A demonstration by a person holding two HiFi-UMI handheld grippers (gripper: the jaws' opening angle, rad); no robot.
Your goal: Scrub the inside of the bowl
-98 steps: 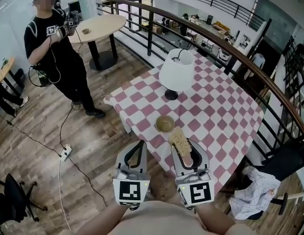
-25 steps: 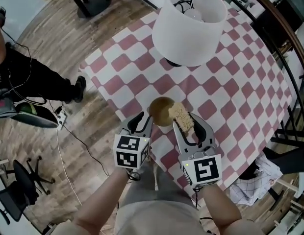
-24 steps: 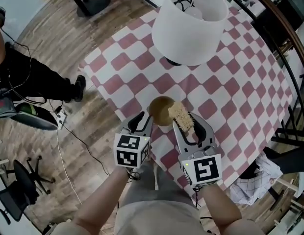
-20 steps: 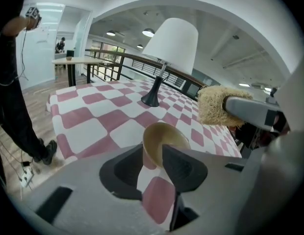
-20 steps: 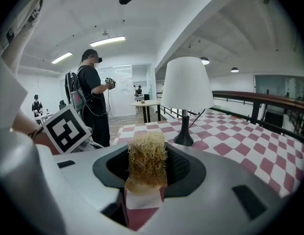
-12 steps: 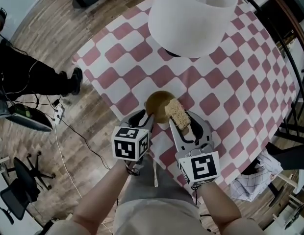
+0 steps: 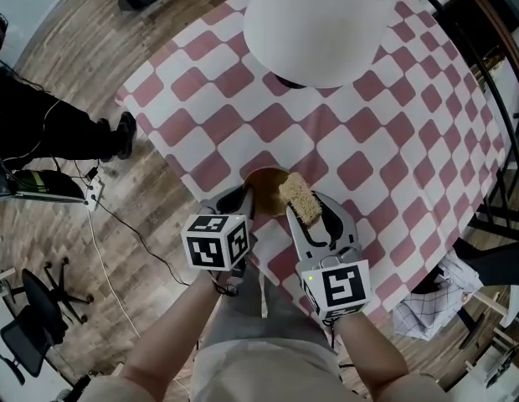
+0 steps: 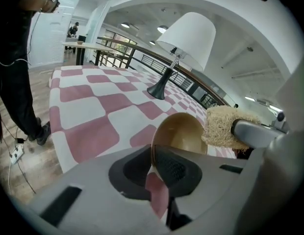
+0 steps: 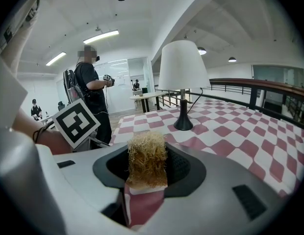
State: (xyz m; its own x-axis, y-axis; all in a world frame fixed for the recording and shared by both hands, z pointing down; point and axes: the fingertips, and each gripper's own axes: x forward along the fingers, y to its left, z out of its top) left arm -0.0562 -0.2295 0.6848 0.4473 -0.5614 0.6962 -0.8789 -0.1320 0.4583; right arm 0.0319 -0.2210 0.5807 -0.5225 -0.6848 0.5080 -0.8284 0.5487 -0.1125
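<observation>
the bowl point(image 7: 261, 182) sits on the checked cloth of the bench point(image 7: 201, 107), just inside the near edge, where the cloth drops toward the wooden floor point(image 7: 151, 224). the left tool point(image 7: 243, 199) comes in over that edge. its jaws are closing on the bowl's near rim, one pad inside the bowl and one outside, with the thin wall between them and the pads already against it.

the right tool point(image 7: 314, 216) is clamped on a straw-coloured scrubber point(image 7: 300, 198). the bristled head juts past the jaw tips and lies at the bowl's right rim. whether the bristles touch the inside cannot be told. the two tools stand just beside each other at the edge.

beyond the bowl, open cloth runs to the dark foot of the lamp point(image 7: 322, 23), which is well apart from the bowl, with its white shade above. to the right the cloth spreads wide toward the far edge by the railing point(image 7: 494, 99). off the bench's left corner a person in black point(image 7: 42, 115) stands on the floor, and a cable point(image 7: 117, 216) trails across the boards between that person and the near edge.
</observation>
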